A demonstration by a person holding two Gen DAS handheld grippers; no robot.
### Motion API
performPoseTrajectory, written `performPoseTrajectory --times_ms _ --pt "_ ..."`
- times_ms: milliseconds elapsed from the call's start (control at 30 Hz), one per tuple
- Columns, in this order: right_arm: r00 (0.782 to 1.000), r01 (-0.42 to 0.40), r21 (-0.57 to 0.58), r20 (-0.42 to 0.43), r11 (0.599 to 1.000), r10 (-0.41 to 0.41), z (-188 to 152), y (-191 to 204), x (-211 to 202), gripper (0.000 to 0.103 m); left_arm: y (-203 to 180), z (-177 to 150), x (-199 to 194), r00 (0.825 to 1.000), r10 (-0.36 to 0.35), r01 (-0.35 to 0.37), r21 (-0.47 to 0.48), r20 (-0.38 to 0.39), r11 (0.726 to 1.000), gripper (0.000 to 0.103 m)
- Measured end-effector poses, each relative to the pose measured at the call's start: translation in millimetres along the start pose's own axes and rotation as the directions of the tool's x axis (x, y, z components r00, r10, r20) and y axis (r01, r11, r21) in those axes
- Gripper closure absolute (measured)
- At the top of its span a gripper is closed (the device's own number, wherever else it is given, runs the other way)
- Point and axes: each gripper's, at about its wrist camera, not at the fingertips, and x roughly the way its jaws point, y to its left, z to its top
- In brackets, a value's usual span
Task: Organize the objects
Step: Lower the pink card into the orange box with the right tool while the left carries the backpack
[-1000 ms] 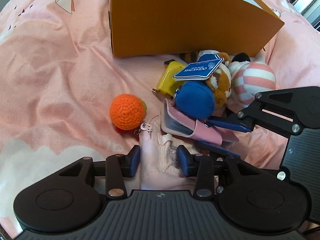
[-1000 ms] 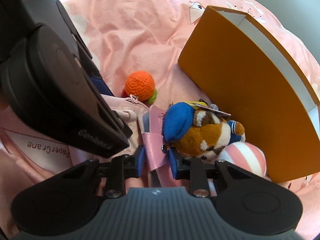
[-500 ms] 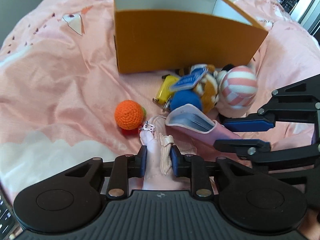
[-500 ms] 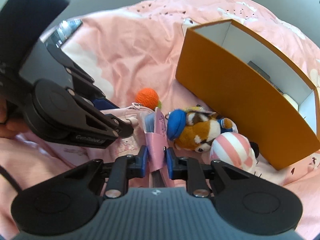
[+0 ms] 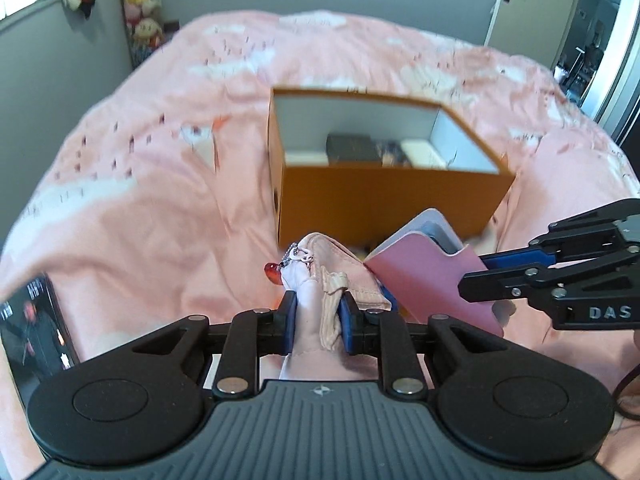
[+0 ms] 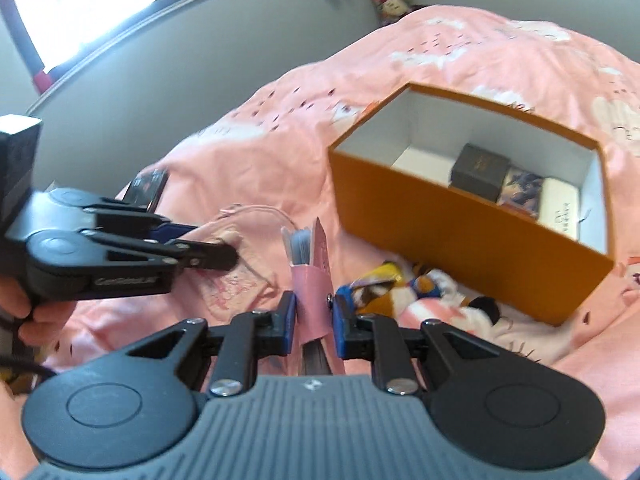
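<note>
Plush toys (image 6: 420,296) lie on the pink bed (image 5: 160,200) against the orange box (image 5: 384,192), which contains small boxes (image 6: 480,174), blurred. The left gripper (image 5: 318,318) clamps a pale pink pouch (image 5: 328,276); the right gripper (image 6: 314,320) clamps a pink card holder (image 6: 310,280). Both are raised before the box. A phone (image 5: 36,328) is cut off at left.

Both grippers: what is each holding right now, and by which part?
Left gripper is shut on the pale pink pouch, pinching its bunched near end. Right gripper is shut on the pink card holder, gripping its lower end.
</note>
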Motion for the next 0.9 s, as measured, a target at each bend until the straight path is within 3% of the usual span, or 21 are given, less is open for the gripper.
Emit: performPoseTrajectory --times_ms 467,667,900 --pt "0.986 0.076 0.112 0.137 0.991 -0.091 58 -37 -18 0.084 -10 79 -1 0.989 -0.027 0.015 0.084 0.142 0.996 0.079" --pt "0.979 0.071 0.158 0.179 0.985 -0.099 100 -63 -19 0.084 7 123 20 0.987 -0.056 0.052 0.03 0.149 0.998 0.079" --pt "0.982 0.069 0.259 0.154 0.963 -0.111 140 -105 16 0.084 22 154 61 0.99 -0.016 0.018 -0.014 0.137 1.0 0.079"
